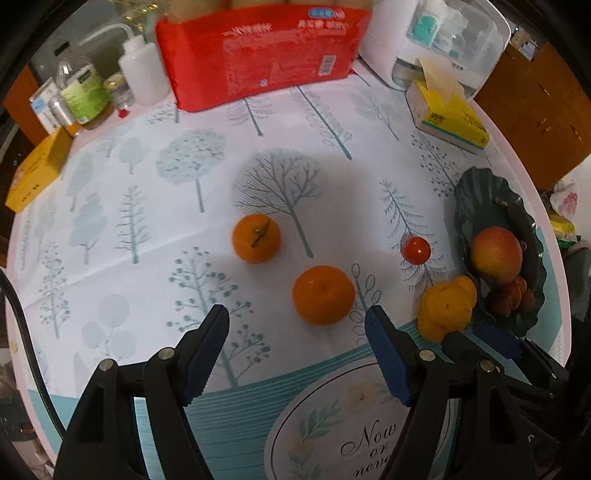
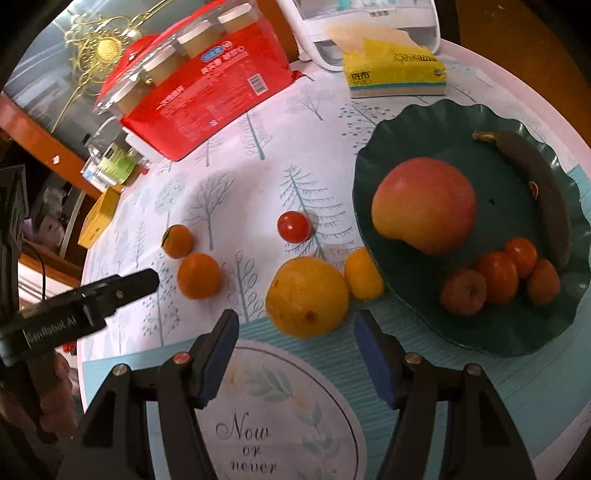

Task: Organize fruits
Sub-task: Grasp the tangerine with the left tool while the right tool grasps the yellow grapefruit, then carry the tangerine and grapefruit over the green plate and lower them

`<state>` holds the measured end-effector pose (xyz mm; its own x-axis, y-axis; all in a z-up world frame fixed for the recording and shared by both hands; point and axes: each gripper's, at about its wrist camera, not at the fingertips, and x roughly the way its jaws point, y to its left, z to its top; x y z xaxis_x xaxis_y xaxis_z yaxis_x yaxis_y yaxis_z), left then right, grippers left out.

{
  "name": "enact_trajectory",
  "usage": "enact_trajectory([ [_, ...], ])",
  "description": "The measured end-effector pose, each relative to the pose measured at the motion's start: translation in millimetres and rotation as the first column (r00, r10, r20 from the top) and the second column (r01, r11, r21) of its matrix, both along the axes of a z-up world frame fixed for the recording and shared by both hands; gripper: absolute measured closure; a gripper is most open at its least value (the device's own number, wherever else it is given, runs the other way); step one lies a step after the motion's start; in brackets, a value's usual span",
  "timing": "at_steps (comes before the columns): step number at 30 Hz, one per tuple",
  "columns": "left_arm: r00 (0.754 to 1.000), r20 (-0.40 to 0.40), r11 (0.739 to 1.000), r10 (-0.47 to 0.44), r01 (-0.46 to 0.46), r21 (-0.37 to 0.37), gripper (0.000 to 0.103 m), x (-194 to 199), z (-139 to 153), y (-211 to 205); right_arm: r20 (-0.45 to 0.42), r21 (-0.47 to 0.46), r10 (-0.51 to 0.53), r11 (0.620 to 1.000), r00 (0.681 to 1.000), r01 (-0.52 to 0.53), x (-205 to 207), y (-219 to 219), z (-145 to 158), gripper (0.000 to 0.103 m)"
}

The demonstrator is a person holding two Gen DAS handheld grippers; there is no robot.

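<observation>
A dark green wavy plate [image 2: 399,122] [image 1: 476,184] holds a large peach-red fruit [image 2: 424,205], a dark banana [image 2: 543,177] and several small red-orange fruits [image 2: 495,278]. On the cloth lie two oranges [image 1: 323,295] [image 1: 256,238], a cherry tomato [image 1: 415,250] [image 2: 294,226], a big yellow fruit [image 2: 306,297] [image 1: 445,308] and a small yellow one [image 2: 364,273]. My left gripper [image 1: 297,328] is open, just short of the near orange. My right gripper [image 2: 295,332] is open around the near side of the big yellow fruit.
A red package [image 1: 258,55] stands at the back, with a yellow tissue box [image 1: 448,110], a white appliance [image 2: 369,29], bottles [image 1: 86,92] and a yellow box [image 1: 35,173] around the round table's rim. The left gripper's finger [image 2: 122,288] shows in the right wrist view.
</observation>
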<state>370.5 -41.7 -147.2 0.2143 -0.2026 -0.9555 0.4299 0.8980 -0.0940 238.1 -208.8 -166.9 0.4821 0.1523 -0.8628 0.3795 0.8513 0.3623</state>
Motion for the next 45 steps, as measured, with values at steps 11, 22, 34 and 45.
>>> enact_trajectory([
  [11, 0.996, 0.058, 0.996, -0.065, 0.068, -0.059, 0.029, -2, -28, -17, -0.047, -0.039, -0.041, 0.998, 0.998, 0.039, 13, 3, -17, 0.038],
  [22, 0.996, 0.043, 0.996, -0.079, 0.081, -0.045, 0.052, 3, -48, -20, -0.068, -0.062, -0.029, 0.998, 0.997, 0.025, 18, 7, -22, 0.050],
  [34, 0.996, 0.040, 0.995, -0.083, 0.085, -0.055, 0.057, 2, -49, -15, -0.082, -0.048, -0.032, 0.998, 0.996, 0.028, 14, 8, -21, 0.053],
  [45, 0.997, 0.053, 0.994, -0.063, 0.068, -0.090, 0.058, -20, -32, 4, -0.085, -0.054, -0.011, 0.999, 0.996, 0.006, 3, 24, -6, 0.054],
])
